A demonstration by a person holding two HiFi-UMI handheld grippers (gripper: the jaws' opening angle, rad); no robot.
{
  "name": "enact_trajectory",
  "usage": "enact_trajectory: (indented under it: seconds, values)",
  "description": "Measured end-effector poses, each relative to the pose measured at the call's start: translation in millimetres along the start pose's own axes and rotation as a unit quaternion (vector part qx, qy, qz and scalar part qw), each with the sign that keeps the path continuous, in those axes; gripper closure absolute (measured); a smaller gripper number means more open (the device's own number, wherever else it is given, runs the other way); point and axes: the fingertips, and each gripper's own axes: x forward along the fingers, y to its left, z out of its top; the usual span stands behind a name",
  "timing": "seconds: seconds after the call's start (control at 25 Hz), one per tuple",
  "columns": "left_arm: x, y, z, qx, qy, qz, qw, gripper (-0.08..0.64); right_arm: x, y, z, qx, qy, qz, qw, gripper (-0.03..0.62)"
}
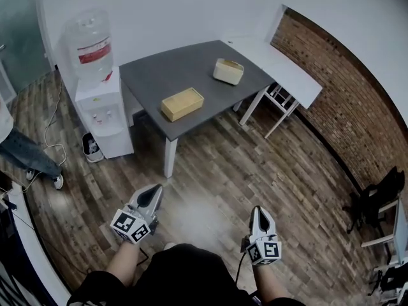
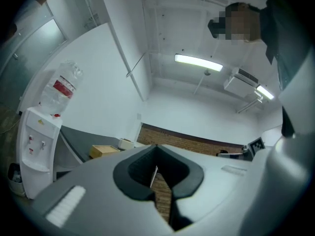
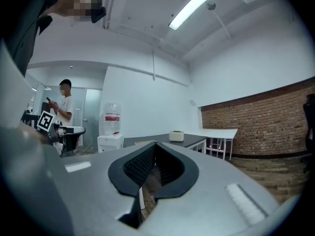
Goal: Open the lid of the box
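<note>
1. The person stands on the wooden floor (image 1: 255, 164), well short of the dark grey surface (image 1: 159, 75), with a gripper held out in each hand in front of the body.
2. The left gripper (image 1: 153, 193) has its fingers pressed together with nothing between them. In the left gripper view, only floorboards show through the slit below the pads.
3. The right gripper (image 1: 260, 212) is the same, its fingers closed on each other and empty. It points roughly level toward the surface.
4. The tan box (image 1: 182, 103) lies flat near the front edge of the surface. From this far off its lid looks closed, though I would not swear to it. Both grippers are well apart from it.
5. A cream container (image 1: 228, 71) sits further back on the same surface, apart from the box and toward the right-hand edge.
6. A water dispenser (image 1: 102, 110) stands just beside the left end of the surface, with a large clear bottle (image 1: 91, 43) upended on top.
7. A white table (image 1: 284, 65) runs along the brick wall (image 1: 344, 107), just beyond the far right corner of the grey surface.
8. In the right gripper view, a bystander (image 3: 64, 107) in a white top stands off to the left, beyond the dispenser.
</note>
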Motion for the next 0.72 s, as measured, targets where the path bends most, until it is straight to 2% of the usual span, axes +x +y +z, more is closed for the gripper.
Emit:
enact_trajectory:
  seconds: [0.12,0.28,0.6,0.72]
  values:
    - [8.7,6.5,-6.5,0.008,0.012,0.006,0.9999,0.560,16.5,-4.8,-5.1,0.004,0.005,0.004,1.000,0.589]
    - [30.2,14.5,-5.1,0.024,0.004,0.020,0.9995,0.560,54.3,-17.3,-11.5,0.018,-0.001,0.019,1.000,0.589]
    - [95.4,36.1,1.3,0.035,0.003,0.055,0.9979,0.560,162.5,-29.9,-16.5,0.041,0.005,0.096,0.995,0.589]
    - [120.7,45.8,0.8,0.029,-0.002,0.074,0.9969,0.560,193.9,-42.2,-13.6,0.047,0.006,0.112,0.993,0.589]
